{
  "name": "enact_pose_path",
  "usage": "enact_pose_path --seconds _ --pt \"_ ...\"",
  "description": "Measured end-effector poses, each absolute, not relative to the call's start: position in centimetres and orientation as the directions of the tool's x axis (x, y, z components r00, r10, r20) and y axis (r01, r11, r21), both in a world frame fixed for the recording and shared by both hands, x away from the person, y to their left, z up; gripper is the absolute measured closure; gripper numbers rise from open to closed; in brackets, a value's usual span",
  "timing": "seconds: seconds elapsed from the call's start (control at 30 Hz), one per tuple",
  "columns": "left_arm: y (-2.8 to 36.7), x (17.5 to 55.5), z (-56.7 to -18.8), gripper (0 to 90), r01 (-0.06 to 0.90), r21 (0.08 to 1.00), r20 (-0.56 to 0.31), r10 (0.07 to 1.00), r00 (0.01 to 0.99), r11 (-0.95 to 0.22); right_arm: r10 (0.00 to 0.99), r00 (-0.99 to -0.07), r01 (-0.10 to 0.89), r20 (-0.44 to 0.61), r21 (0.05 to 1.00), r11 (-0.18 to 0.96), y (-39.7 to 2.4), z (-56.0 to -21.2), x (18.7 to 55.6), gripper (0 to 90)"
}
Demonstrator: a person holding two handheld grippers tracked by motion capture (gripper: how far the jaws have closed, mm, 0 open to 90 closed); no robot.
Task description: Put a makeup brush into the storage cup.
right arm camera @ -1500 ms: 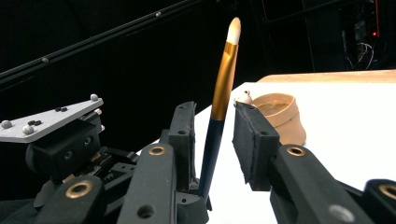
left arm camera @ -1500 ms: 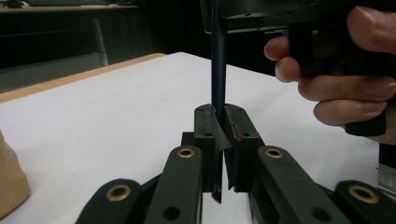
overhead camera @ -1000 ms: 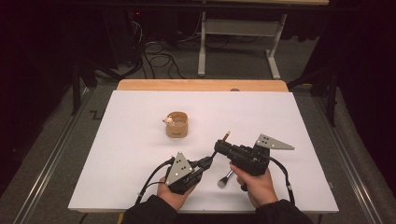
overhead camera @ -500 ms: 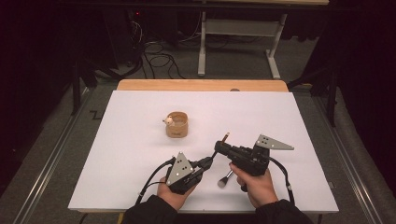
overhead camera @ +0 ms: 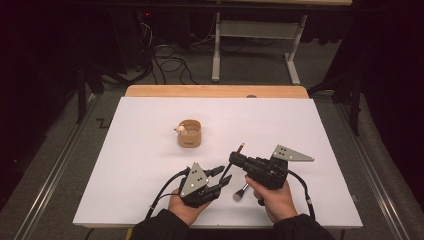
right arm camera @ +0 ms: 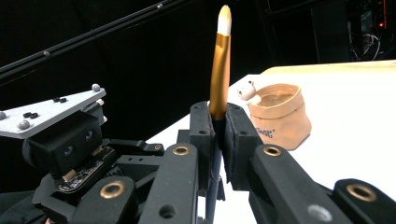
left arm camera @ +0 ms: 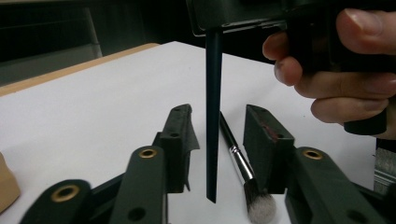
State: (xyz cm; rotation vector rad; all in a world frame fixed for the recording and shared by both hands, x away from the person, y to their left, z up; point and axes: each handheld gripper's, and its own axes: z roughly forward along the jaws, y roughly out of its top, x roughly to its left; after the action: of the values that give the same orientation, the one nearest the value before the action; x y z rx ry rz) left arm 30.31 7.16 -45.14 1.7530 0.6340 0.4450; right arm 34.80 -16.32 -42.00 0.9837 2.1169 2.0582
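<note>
**Brush gripped upright as left tool's jaws part**

The right tool clamped a slim gold-and-black brush, bristles up, over the near middle of the desk. The left tool, just left of it, had been opening; its jaws flanked the handle's lower end without touching. A second brush lay on the desk beneath. A tan pot stood farther off.

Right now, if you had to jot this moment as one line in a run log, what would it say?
right hand-held gripper: shut on gold-handled brush | left hand-held gripper: jaws just opening, apart around brush's dark handle | second brush: lying on table | pouch: untouched
</note>
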Motion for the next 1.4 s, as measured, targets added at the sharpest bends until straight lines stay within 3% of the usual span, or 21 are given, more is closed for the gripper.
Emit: enact_pose_path --seconds 0.23,0.73,1.4 --pt "7.1 30.4 -45.1 55.4 0.196 0.960 -0.027 0.629 0.777 -0.201 0.476 -0.807 0.374 0.349 0.926 -0.046 -16.3 -41.9 34.6 84.7" --pt "7.7 30.5 -44.9 54.8 0.211 0.962 -0.053 0.642 0.765 -0.172 0.515 -0.829 0.286 0.216 0.957 0.059 -15.3 -41.5 33.7 84.7" --pt "7.9 30.6 -45.1 62.6 0.232 0.962 -0.092 0.624 0.776 -0.147 0.520 -0.848 0.227 0.107 0.958 0.173 -14.1 -41.6 32.8 84.7"
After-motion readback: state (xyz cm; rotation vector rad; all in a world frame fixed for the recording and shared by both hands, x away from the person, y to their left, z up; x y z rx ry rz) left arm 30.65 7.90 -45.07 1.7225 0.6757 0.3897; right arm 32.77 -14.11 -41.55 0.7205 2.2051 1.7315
